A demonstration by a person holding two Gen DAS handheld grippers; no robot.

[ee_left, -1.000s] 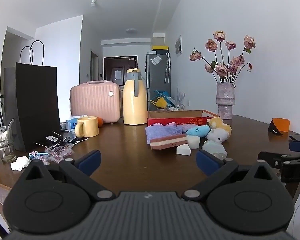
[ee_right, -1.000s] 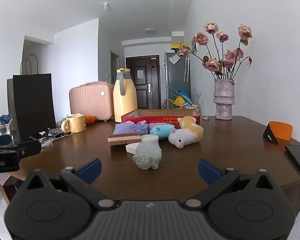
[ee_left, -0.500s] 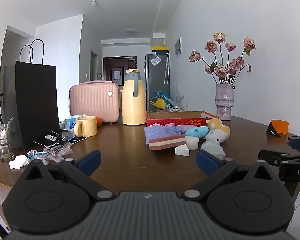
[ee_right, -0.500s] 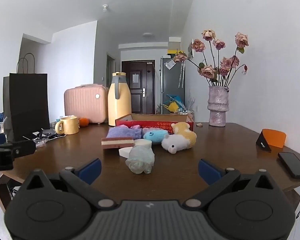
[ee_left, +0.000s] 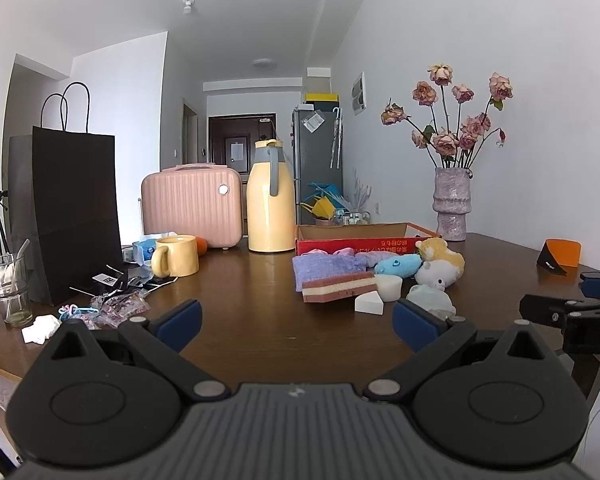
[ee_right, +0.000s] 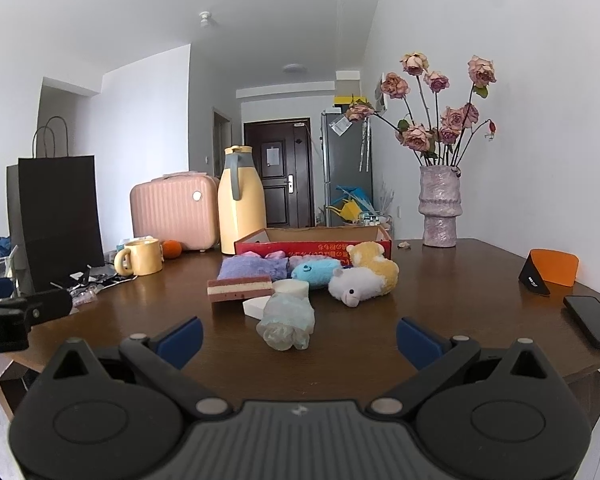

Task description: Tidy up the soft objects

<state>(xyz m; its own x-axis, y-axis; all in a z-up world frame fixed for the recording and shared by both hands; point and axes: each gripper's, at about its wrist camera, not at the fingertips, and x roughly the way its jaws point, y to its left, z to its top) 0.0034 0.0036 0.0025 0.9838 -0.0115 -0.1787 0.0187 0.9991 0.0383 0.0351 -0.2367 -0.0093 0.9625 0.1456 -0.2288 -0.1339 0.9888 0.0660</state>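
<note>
Soft objects lie in a cluster on the brown table in front of a red cardboard box (ee_right: 316, 246): a pale blue-green squishy toy (ee_right: 288, 320), a striped pink sponge (ee_right: 240, 288), a purple cloth (ee_right: 252, 268), a blue plush (ee_right: 314, 272), a white plush (ee_right: 354, 286), a yellow plush (ee_right: 374, 260) and white foam pieces (ee_right: 292, 289). My right gripper (ee_right: 299, 338) is open and empty, just short of the squishy toy. My left gripper (ee_left: 296, 322) is open and empty, left of the cluster; the sponge (ee_left: 338, 286) and box (ee_left: 360, 240) show there.
A yellow jug (ee_right: 240, 200), pink case (ee_right: 172, 208), yellow mug (ee_right: 142, 256) and black paper bag (ee_right: 56, 208) stand at the left. A vase of flowers (ee_right: 440, 208) stands at the back right. A phone (ee_right: 592, 320) and an orange holder (ee_right: 552, 272) lie at the right edge.
Both views have shifted slightly; the right gripper drifted a little to the right and back, so the cluster sits more to the left. Both grippers stay open and empty.
</note>
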